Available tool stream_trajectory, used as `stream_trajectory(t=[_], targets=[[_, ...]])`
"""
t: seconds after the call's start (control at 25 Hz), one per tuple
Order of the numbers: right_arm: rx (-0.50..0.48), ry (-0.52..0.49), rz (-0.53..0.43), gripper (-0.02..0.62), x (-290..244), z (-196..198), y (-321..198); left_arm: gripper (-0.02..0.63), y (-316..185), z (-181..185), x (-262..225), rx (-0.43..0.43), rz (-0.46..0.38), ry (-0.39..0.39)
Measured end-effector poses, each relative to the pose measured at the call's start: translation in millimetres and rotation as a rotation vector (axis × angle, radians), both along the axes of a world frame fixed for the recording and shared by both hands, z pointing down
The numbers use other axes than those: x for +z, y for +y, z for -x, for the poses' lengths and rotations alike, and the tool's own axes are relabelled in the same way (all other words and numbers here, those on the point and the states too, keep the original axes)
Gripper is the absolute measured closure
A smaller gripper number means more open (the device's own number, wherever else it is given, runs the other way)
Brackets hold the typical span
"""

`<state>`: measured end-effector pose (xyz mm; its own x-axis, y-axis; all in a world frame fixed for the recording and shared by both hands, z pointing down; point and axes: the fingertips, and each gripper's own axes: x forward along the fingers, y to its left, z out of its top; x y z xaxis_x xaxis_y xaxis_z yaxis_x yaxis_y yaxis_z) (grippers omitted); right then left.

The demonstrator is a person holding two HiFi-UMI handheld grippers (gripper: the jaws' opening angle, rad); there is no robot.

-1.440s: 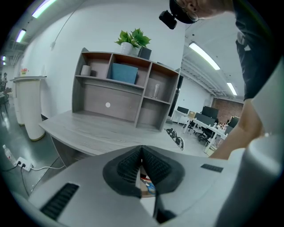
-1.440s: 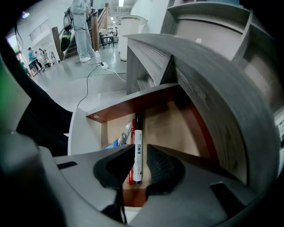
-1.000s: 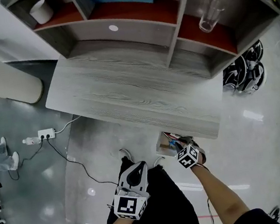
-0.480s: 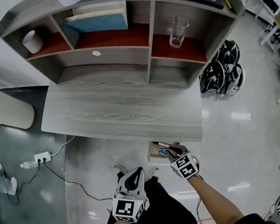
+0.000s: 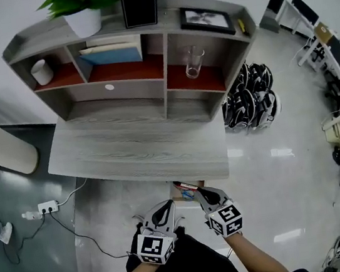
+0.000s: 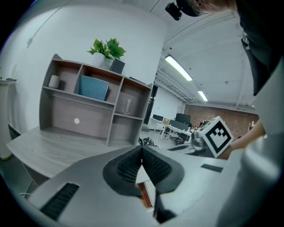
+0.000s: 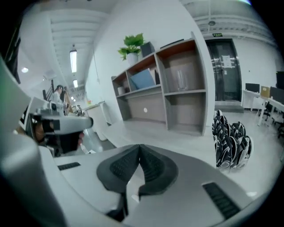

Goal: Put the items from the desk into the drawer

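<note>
A potted plant (image 5: 77,3), a black box (image 5: 139,3) and a framed picture (image 5: 206,19) top the grey shelf unit (image 5: 120,101), a clear glass (image 5: 192,62) standing upright in its right bay, while black-and-white helmets (image 5: 249,95) lie heaped on the floor (image 5: 276,167) nearby.

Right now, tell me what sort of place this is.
Probably an open-plan office: a grey desk with a shelf unit holding a potted plant, and rows of workstations with monitors beyond.
</note>
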<state>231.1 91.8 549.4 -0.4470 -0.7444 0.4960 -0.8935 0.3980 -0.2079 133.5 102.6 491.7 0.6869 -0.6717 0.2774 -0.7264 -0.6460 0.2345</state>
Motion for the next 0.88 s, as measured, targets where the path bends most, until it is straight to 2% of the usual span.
stream_trajectory(t=[0.08, 0.32, 0.48, 0.6, 0.72, 0.88], targets=[[0.035, -0.036, -0.061, 0.577, -30.2, 4.2, 4.5, 0.594, -0.7, -5.7, -8.7, 0.003, -0.011, 0.015], [0.089, -0.009, -0.273, 0.577, -110.0, 13.3, 18.9, 0.594, 2.0, -21.3, -37.6, 0.020, -0.083, 0.041], [0.103, 0.070, -0.394, 0.577, -140.9, 9.7, 19.1, 0.594, 6.0, -32.4, -56.8, 0.036, -0.124, 0.057], [0.107, 0.104, -0.437, 0.577, -148.7, 7.4, 21.3, 0.594, 7.7, -37.0, -79.7, 0.017, -0.188, 0.070], [0.095, 0.092, -0.461, 0.578, -157.1, 11.1, 22.8, 0.594, 6.4, -39.5, -96.2, 0.000, -0.241, 0.073], [0.103, 0.069, -0.450, 0.578, -155.5, 12.2, 27.4, 0.594, 2.2, -32.3, -94.8, -0.031, -0.231, 0.058]])
